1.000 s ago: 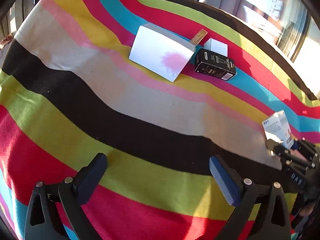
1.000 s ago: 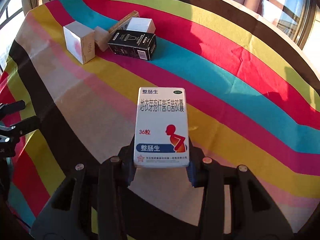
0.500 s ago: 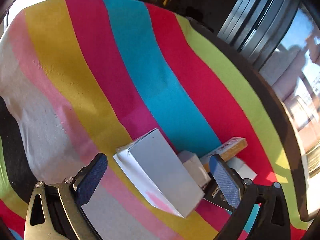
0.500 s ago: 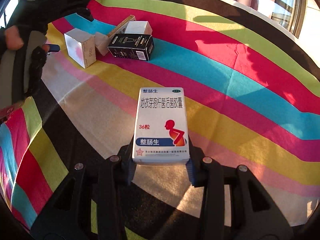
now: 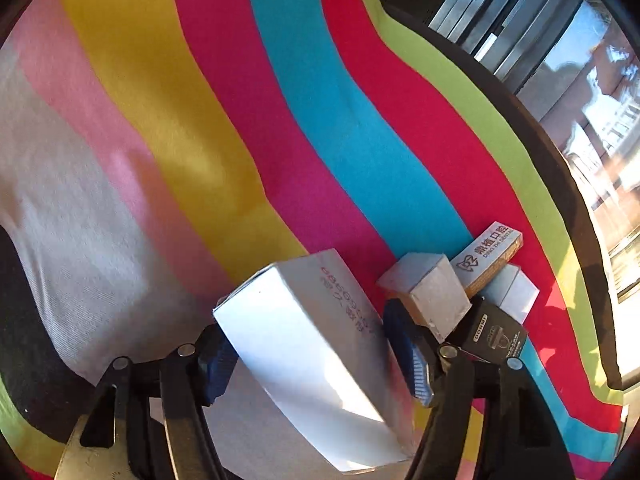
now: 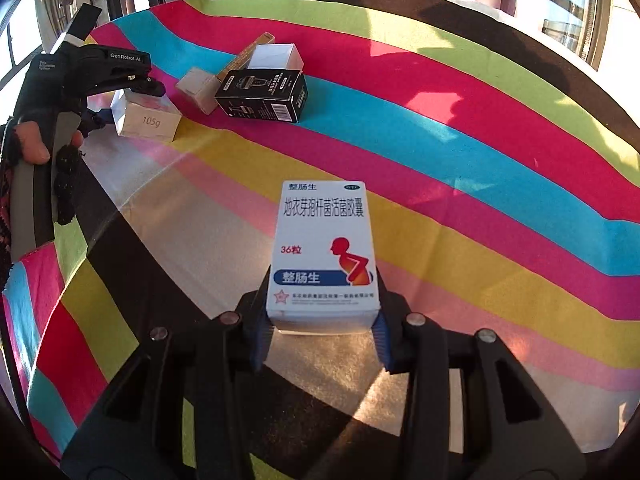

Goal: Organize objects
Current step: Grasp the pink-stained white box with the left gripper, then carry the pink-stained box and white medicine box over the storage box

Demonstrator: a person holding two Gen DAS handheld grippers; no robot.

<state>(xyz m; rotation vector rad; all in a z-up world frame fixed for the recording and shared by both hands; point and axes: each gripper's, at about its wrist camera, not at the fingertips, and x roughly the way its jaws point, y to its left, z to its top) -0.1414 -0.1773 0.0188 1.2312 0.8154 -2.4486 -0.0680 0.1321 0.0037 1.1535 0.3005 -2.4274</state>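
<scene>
- The left gripper [image 5: 312,352] has its jaws around the white box [image 5: 316,344]; they have just been closing, and I cannot tell if both pads press it.
- Just beside it crowd a small box [image 5: 428,296], a black box [image 6: 262,94] and a tan box [image 5: 490,254].
- The right gripper [image 6: 320,336] clamps the pill box [image 6: 324,252] above the striped cloth [image 6: 480,168], with open room ahead and to its right.
- The cloth's dark far edge lies well beyond.

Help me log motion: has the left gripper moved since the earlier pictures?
Yes. In the right wrist view the left gripper has come up the left edge to the white box, its jaws just closing around it beside the black box.
</scene>
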